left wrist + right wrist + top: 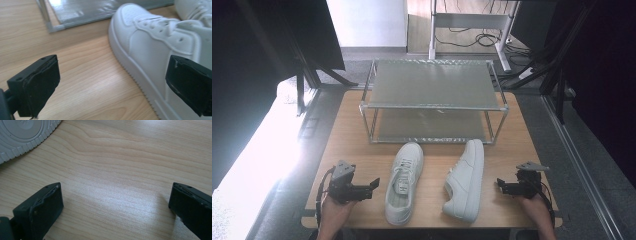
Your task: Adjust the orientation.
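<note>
Two white shoes [434, 182] lie between the open-fingered left gripper [374, 184] and right gripper [500, 185].

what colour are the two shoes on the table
Both shoes, left and right, are white; clearest in the high view.

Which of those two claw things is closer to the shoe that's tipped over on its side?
The right gripper. It sits just beside the tipped shoe, sole facing it. The left gripper is beyond the upright shoe.
</note>
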